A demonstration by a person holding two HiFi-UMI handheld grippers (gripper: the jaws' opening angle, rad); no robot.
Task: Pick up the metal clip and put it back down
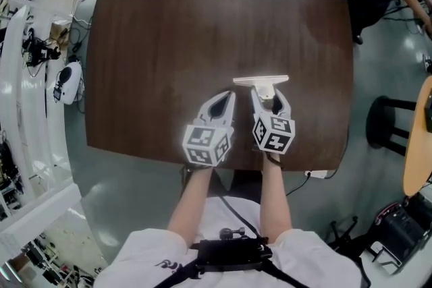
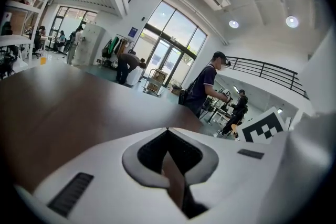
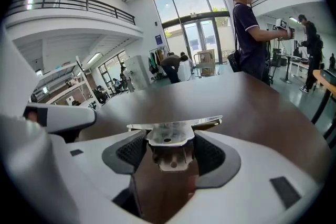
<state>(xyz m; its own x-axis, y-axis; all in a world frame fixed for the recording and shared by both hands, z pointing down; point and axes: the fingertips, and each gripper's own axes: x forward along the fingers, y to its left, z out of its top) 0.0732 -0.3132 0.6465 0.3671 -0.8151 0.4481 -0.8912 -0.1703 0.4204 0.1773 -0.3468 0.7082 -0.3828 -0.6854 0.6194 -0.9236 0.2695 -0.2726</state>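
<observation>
The right gripper (image 1: 270, 94) has its jaws set wide, clamped on the metal clip (image 1: 261, 80) low over the table (image 1: 169, 30) near its person-side edge (touching the top or not, I can't tell). The left gripper (image 1: 229, 98), pinched together and empty, hovers over that same edge.

The dark brown wooden counter (image 1: 169, 30) has rounded corners and a faintly scuffed top. The clip (image 1: 261, 81) is toward the counter's near edge, right of its middle; whether it touches the wood is unclear.
</observation>
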